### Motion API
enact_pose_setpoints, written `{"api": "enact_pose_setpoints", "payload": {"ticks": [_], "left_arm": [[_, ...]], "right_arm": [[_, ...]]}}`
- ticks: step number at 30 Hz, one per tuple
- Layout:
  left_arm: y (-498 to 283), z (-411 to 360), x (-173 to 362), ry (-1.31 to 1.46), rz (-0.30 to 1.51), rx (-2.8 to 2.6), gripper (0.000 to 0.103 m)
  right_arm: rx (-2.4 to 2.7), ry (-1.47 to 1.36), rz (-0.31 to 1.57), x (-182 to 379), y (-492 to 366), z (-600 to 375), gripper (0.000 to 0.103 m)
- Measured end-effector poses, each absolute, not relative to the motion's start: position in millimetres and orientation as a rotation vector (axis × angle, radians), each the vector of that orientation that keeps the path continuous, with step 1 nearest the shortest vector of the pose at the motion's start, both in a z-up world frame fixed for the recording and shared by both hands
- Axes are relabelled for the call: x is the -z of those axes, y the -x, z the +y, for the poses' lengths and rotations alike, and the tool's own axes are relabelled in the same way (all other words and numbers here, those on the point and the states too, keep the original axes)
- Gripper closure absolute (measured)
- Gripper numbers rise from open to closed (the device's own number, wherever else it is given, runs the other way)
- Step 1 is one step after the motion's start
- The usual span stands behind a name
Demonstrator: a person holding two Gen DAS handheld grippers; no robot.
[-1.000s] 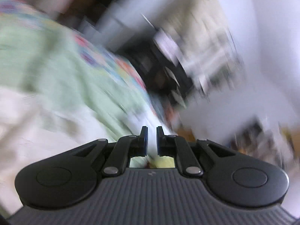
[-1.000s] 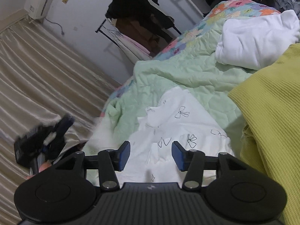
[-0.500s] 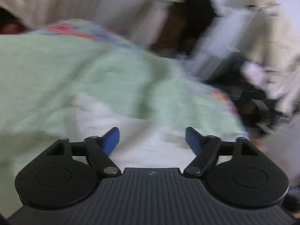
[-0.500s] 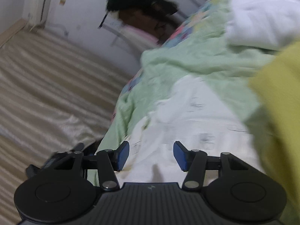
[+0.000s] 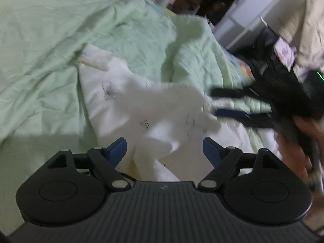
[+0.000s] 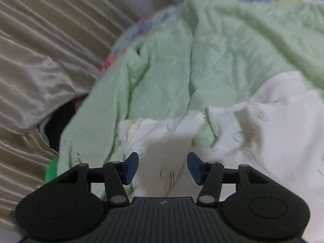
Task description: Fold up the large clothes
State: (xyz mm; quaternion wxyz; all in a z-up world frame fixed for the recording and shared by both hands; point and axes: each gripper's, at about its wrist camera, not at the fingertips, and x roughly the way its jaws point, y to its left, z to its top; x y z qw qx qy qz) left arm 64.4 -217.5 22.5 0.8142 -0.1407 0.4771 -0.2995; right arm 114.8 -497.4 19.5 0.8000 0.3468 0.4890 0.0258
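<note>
A white garment point(image 5: 141, 105) with small black prints lies crumpled on a pale green quilt point(image 5: 50, 40). My left gripper point(image 5: 163, 147) hangs just above the garment's near folds; its jaws are opening, wide apart, and the pads press on nothing. In the left wrist view my right gripper point(image 5: 212, 102), blurred and held by a hand point(image 5: 299, 141), reaches in from the right to the garment's edge. In the right wrist view that gripper point(image 6: 163, 162) stands open over the white garment point(image 6: 273, 141), with the quilt point(image 6: 222, 50) beyond it.
A beige curtain point(image 6: 40, 50) hangs left of the bed. The quilt's floral border point(image 6: 129, 36) marks the bed's edge. White shelving point(image 5: 253, 10) and dark clutter stand beyond the bed on the right. A small green object point(image 6: 51, 170) shows at the quilt's lower left edge.
My left jaws went from shut to wide open, and that hand swung down onto the white garment. My right gripper swept left along the bed; the yellow cloth and white pile left its view.
</note>
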Motion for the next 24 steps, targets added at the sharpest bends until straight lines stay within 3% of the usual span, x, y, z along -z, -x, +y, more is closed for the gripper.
{"api": "enact_pose_setpoints", "payload": {"ticks": [10, 12, 14, 17, 18, 19, 20, 21, 22, 24], "left_arm": [[-52.6, -217.1, -11.8, 0.210, 1.036, 0.619, 0.020], [-51.3, -222.7, -12.8, 0.183, 1.032, 0.624, 0.016], [-51.2, -233.5, -10.2, 0.136, 1.034, 0.623, 0.012], [-52.6, -248.6, -2.2, 0.079, 1.032, 0.603, 0.013], [-53.6, -250.6, 0.2, 0.082, 1.035, 0.591, 0.030], [-54.8, -252.4, 2.6, 0.087, 1.042, 0.581, 0.059], [-56.1, -253.5, 4.5, 0.092, 1.058, 0.578, 0.068], [-56.4, -254.1, 5.3, 0.091, 1.062, 0.574, 0.078], [-56.2, -254.4, 4.9, 0.084, 1.058, 0.570, 0.088], [-53.1, -255.3, -0.2, 0.055, 1.030, 0.553, 0.089]], "right_arm": [[0.054, -0.681, 1.107, 6.8, -144.6, -468.6, 0.053], [0.094, -0.652, 1.118, 3.9, -149.2, -470.0, 0.049], [0.134, -0.617, 1.126, 2.1, -152.7, -469.2, 0.036], [0.173, -0.551, 1.142, 1.8, -161.7, -466.4, 0.033], [0.173, -0.512, 1.135, 2.7, -166.8, -462.2, 0.033], [0.157, -0.466, 1.115, 1.7, -170.1, -457.5, 0.046], [0.141, -0.438, 1.103, -0.6, -170.5, -456.1, 0.081], [0.105, -0.426, 1.086, -3.2, -170.4, -454.5, 0.102], [0.063, -0.416, 1.067, -5.9, -170.4, -452.7, 0.101], [0.002, -0.473, 0.991, -17.9, -161.3, -455.2, 0.101]]}}
